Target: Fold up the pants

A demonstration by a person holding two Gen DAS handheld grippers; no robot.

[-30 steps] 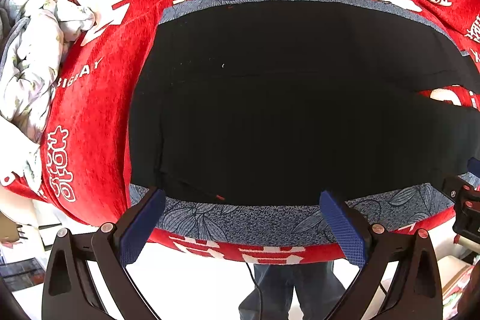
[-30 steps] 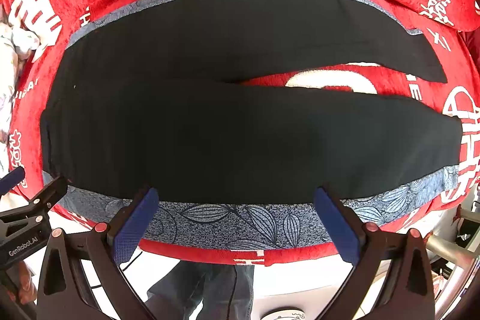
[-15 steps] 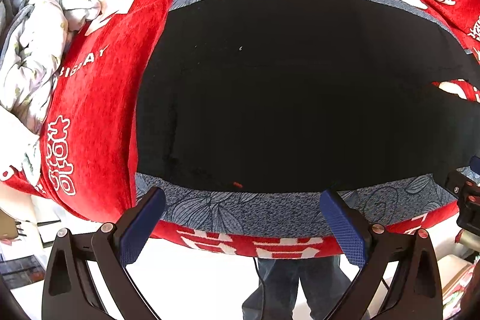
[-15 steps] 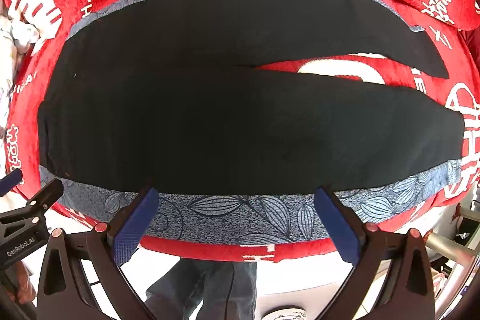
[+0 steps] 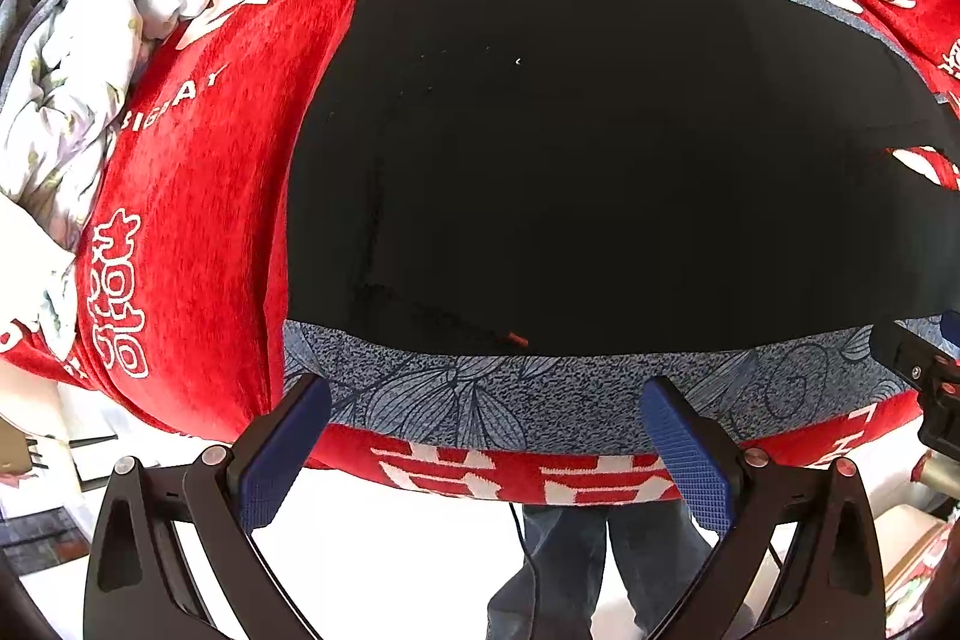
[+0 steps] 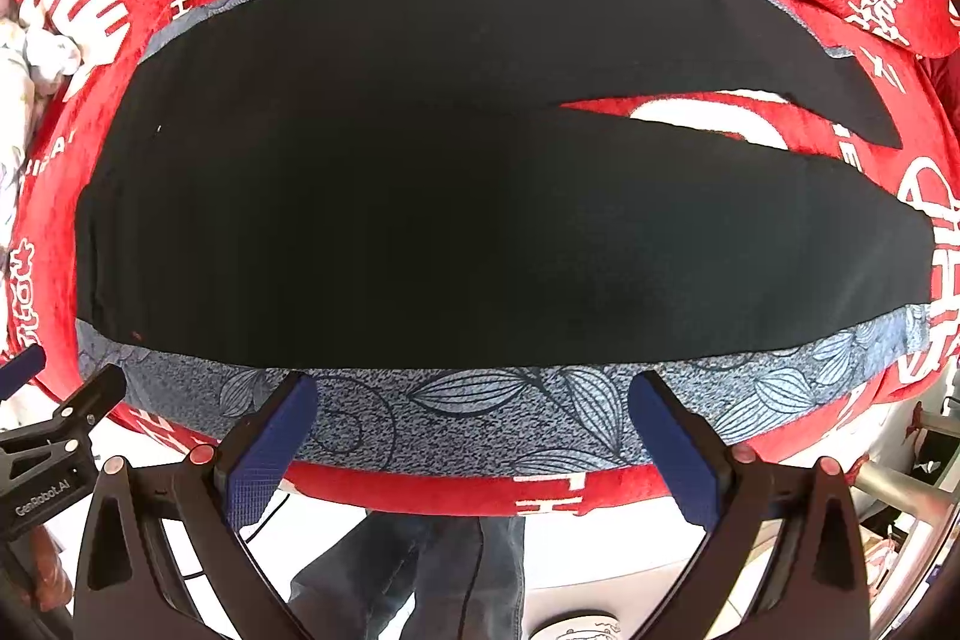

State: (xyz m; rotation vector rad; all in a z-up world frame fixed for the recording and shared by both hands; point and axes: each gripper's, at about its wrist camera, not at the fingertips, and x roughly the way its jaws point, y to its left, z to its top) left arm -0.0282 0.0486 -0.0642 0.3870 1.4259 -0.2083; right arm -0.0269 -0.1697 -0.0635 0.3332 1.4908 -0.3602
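A: Where are the pants rn?

B: Flat on the grey-blue leaf-print cloth, which lies over the red blanket w/ white lettering. Waist end at scene left, both legs run off to the right, split apart near the cuffs w/ red showing between them.

A: So folding progress?

B: Looks like none yet, imo. Legs aren't stacked, nothing doubled over. Pants are spread and smoothed, that's about it. Left to do, prob: bring one leg over the other, then fold lengthwise into halves or thirds.

A: Grippers?

B: Left gripper has its fingers spread wide, nothing between them, hovering at the near edge over the leaf cloth, not touching the pants. Right gripper same: wide apart, empty, near edge, a bit further right.

A: Any diff btwn views?

B: Yep. Right wrist view gives the whole garment, incl. both leg ends and the gap between the legs. Left wrist view only gets the waist section, w/ a sliver of that gap at its right edge, but it shows a crumpled pale floral bundle at far left, barely visible in the other. Each cam also catches the other gripper at its edge, and the person's jeans below the near edge.
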